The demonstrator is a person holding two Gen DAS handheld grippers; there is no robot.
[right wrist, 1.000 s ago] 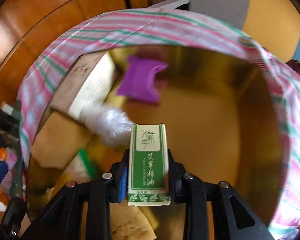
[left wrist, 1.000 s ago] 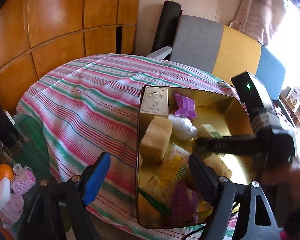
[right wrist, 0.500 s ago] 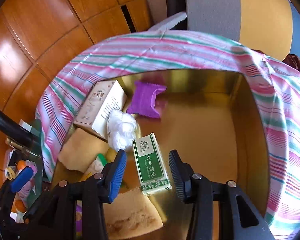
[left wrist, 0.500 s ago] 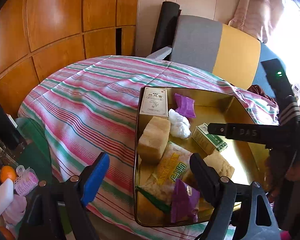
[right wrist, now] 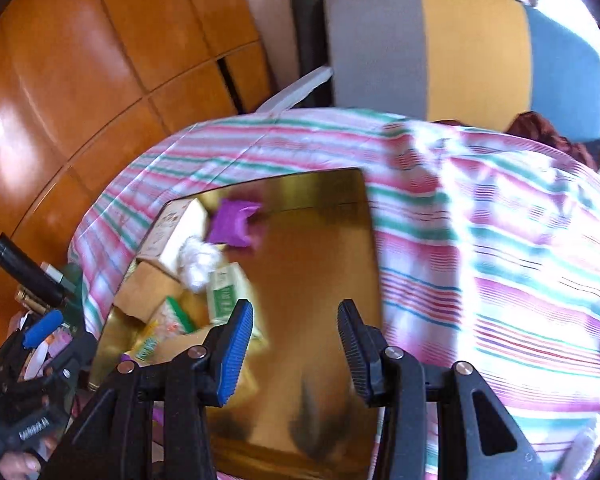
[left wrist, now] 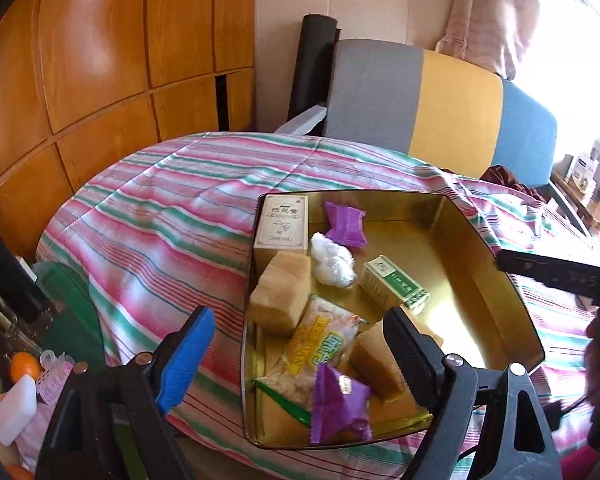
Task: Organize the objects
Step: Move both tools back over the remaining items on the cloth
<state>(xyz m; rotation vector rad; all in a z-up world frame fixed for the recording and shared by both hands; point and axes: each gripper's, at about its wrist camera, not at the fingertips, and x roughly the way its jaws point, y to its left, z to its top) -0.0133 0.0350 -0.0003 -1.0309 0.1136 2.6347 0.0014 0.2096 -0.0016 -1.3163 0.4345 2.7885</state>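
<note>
Green-and-white box [left wrist: 393, 285] lies free at centre of gold tin [left wrist: 480, 240], so the drop step looks done; right gripper [right wrist: 296, 344] wide open, empty, left gripper [left wrist: 300, 354] likewise wide and empty at lower frame; next move likely fetching another item.

A table is covered by a striped cloth [left wrist: 152, 236] in pink, green and white, filling the middle of the left wrist frame. A gold tin [left wrist: 480, 280] is set directly on the cloth, in the lower right of that frame, with bare cloth to its left.
</note>
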